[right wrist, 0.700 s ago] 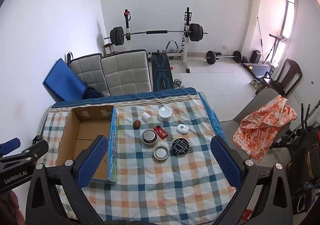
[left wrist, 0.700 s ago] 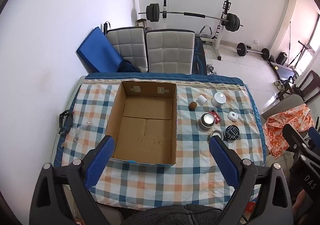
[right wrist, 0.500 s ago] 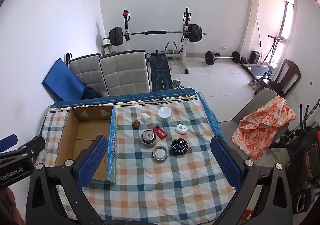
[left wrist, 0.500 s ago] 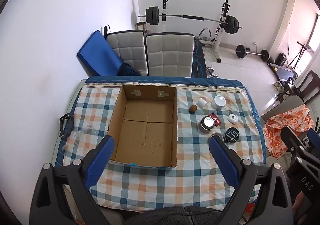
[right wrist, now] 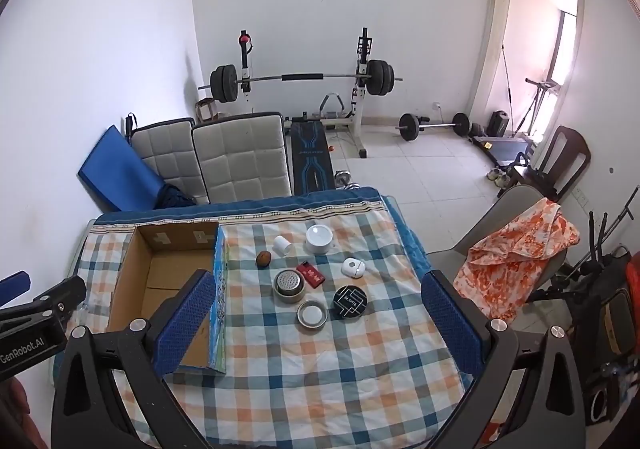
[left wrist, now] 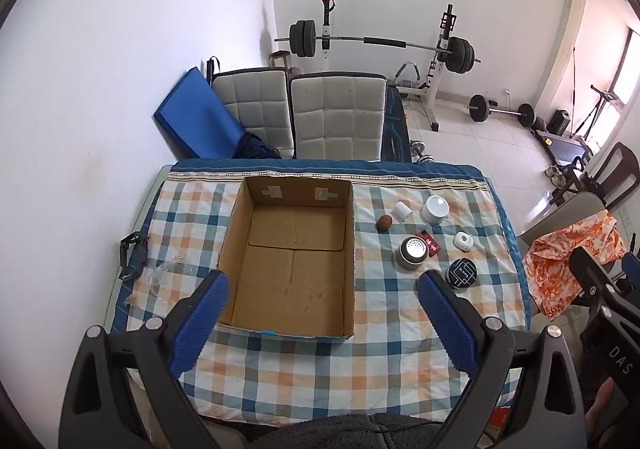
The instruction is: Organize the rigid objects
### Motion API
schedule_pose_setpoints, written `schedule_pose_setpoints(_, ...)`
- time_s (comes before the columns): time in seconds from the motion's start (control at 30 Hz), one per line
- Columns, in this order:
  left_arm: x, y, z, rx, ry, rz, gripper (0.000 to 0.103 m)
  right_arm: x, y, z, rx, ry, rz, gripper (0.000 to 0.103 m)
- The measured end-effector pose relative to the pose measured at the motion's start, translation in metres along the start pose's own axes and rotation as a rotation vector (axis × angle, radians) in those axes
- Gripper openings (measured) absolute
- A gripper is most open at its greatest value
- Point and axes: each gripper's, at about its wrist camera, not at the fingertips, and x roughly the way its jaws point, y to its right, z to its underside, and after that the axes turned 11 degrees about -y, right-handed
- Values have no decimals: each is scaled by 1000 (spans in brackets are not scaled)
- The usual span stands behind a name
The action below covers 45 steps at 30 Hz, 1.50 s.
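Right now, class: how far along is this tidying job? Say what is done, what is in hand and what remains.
Done: nothing; the cardboard box holds no items. In hand: nothing; the left tool and right tool are open above the table. Left: the small items beside the box, among them the brown ball, red packet and black tin.

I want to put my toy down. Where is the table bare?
Bare cloth lies along the near edge, in front of the cardboard box and the black round tin. The box itself holds nothing. It's crowded between the box and the white jar.
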Motion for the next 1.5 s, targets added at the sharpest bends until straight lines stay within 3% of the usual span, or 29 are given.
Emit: schedule_pose_setpoints(1.5, 12, -3, 23, -22, -51, 19, 97, 7, -1, 7, -17, -41, 9, 103)
